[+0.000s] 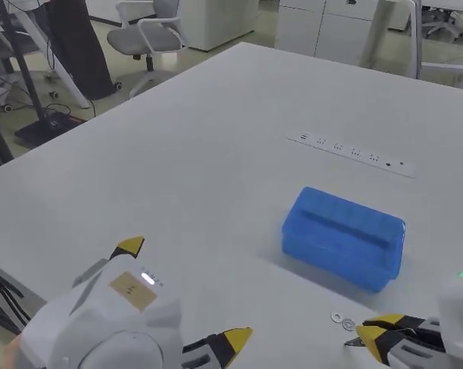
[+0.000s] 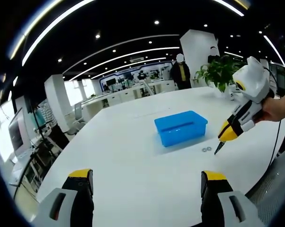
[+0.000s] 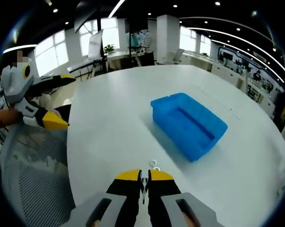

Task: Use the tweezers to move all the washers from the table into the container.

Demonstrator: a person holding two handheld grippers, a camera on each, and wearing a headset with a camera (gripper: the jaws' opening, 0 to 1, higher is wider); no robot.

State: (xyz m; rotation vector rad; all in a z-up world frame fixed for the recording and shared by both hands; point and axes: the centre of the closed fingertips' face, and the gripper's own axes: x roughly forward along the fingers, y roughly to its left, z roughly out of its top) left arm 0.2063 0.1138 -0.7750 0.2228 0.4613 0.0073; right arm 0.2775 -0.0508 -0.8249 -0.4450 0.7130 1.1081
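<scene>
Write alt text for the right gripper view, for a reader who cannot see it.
The right gripper, shut on tweezers, points at two washers on a white table, near an open blue container. The left gripper hovers open at the view's left.

The left gripper [image 2: 146, 176] is held low, and its two jaws are wide apart. The right gripper [image 3: 143, 176] tips forward and down, jaws pinched tight on the tweezers [image 2: 219, 148]. A hand [image 2: 278, 109] holds it.

White-shelled left hand-held gripper [image 1: 184, 292], yellow-tipped black jaws, tan label, right hand-held gripper [image 1: 370, 336] matching, green light
</scene>
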